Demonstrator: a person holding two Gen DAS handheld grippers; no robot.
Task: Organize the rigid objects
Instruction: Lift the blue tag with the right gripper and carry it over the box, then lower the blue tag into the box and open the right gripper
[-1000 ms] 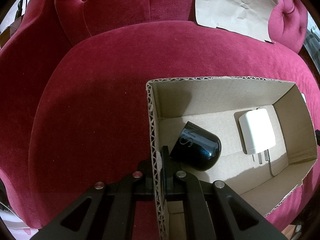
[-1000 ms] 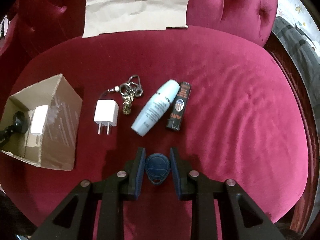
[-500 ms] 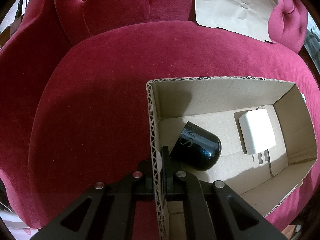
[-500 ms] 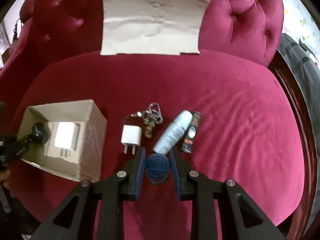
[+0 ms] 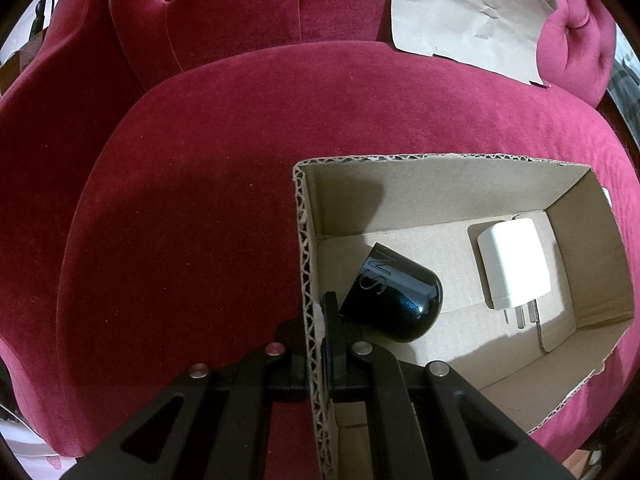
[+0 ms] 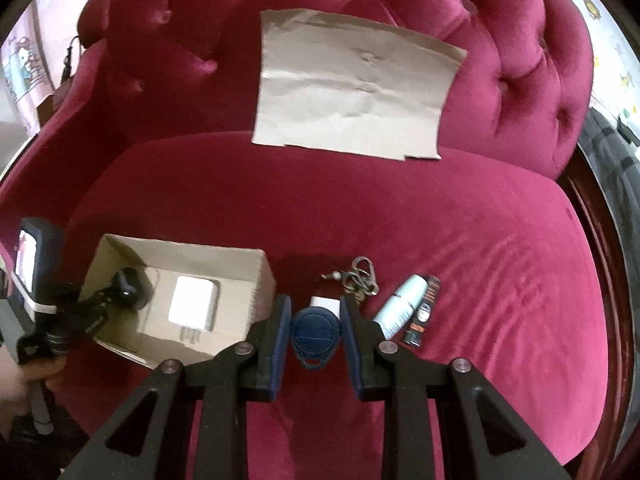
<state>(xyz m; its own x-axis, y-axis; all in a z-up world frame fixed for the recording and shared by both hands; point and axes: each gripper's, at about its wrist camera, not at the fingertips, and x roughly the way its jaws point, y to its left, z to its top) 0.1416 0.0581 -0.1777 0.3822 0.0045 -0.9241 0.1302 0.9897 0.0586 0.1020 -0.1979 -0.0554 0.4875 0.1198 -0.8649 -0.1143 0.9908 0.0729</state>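
A cardboard box (image 5: 444, 200) (image 6: 260, 280) sits on the left of the red velvet seat. Inside lie a glossy black cap (image 5: 392, 300) (image 6: 128, 290) and a white plug charger (image 5: 514, 264) (image 6: 194, 310). My left gripper (image 5: 316, 320) is shut on the box's near left wall. My right gripper (image 6: 314, 320) is shut on a blue teardrop key fob (image 6: 315, 338), held above the seat just right of the box. Behind it on the seat lie a second white charger (image 6: 324, 303), partly hidden, a metal keyring (image 6: 360, 278), a pale blue bottle (image 6: 400, 306) and a small black tube (image 6: 422, 316).
A creased sheet of brown paper (image 6: 352, 88) (image 5: 468, 16) leans on the tufted sofa back. The seat cushion (image 6: 480, 280) stretches bare to the right, with a dark wooden edge (image 6: 600, 240) beyond. A person's hand (image 6: 24, 372) holds the left gripper's handle at far left.
My right gripper has risen with the key fob and shifted left toward the box, so the seat and objects look smaller and farther. The left gripper and box have not moved.
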